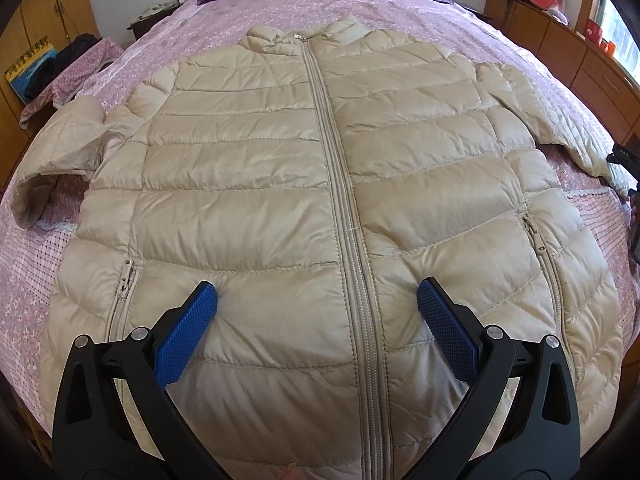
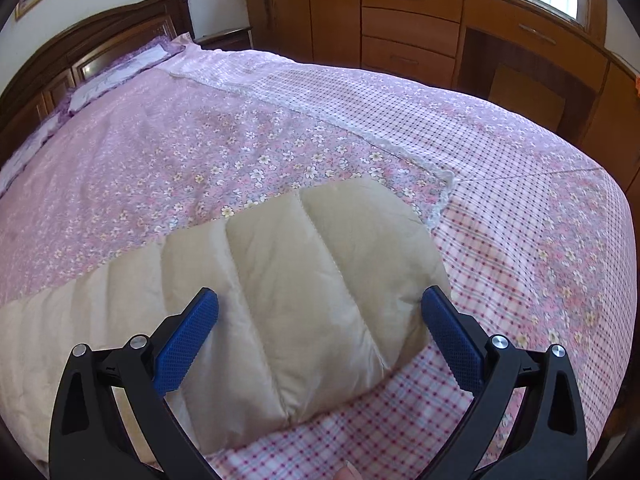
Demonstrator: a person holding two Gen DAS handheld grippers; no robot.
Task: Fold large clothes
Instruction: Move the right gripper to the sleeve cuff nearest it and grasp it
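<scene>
- While both tools hang spread wide and grasp nothing, the left gripper [image 1: 316,296] sits over the lower front of the jacket [image 1: 320,184], its blue pads either side of the zip [image 1: 340,184].
- From that gripper the jacket runs off toward 12 o'clock, hem nearest, collar farthest, lying flat and zipped on the pink flowered bedspread [image 1: 200,36]; its long axis follows the zip.
- Nearer the sleeve is the right gripper [image 2: 320,300], released, with the cuff end of the sleeve [image 2: 304,256] straight ahead at 12 o'clock and the sleeve trailing back toward 8 o'clock.
- By my judgement the sleeve fold falls to the right gripper, carrying the cuff inward across the chest.
- No brand, label or readable writing shows on the jacket or the far wooden drawers [image 2: 412,28].
</scene>
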